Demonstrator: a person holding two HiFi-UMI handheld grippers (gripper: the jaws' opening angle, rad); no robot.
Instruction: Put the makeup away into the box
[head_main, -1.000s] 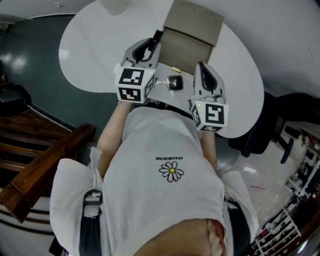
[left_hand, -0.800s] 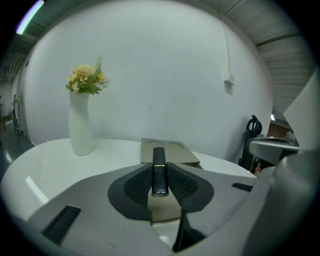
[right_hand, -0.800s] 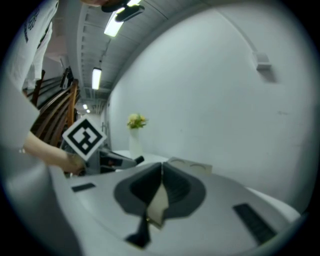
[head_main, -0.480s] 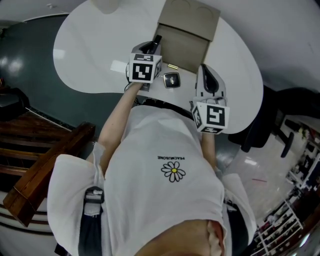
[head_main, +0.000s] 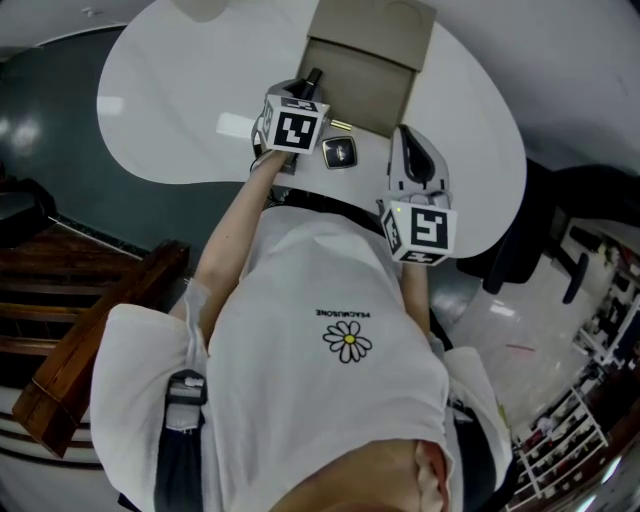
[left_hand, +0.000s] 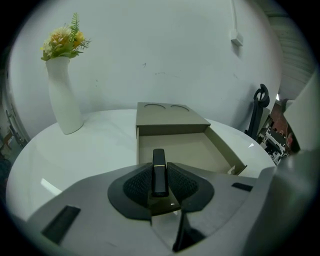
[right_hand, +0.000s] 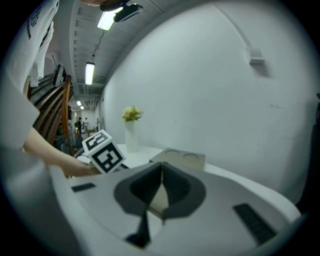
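My left gripper (left_hand: 160, 176) is shut on a slim black makeup tube (left_hand: 159, 159) with a gold band, which stands out past the pads. It points down toward the open tan cardboard box (left_hand: 180, 150), just short of the box's near edge. In the head view the left gripper (head_main: 305, 90) hangs low over the white table beside the box (head_main: 365, 80). A small dark compact (head_main: 341, 153) and a thin gold item (head_main: 341, 125) lie on the table between the grippers. My right gripper (head_main: 405, 140) hovers near the table's front, shut with nothing in it (right_hand: 161, 175).
The round white table (head_main: 170, 110) holds a white vase with flowers (left_hand: 62, 100) at the far left. The box lid (left_hand: 167, 114) stands folded back behind the box. A wooden stair rail (head_main: 90, 340) and dark floor lie to the left below the table.
My left gripper has dropped and tipped downward toward the table by the box, still holding the black tube. The right gripper has hardly moved.
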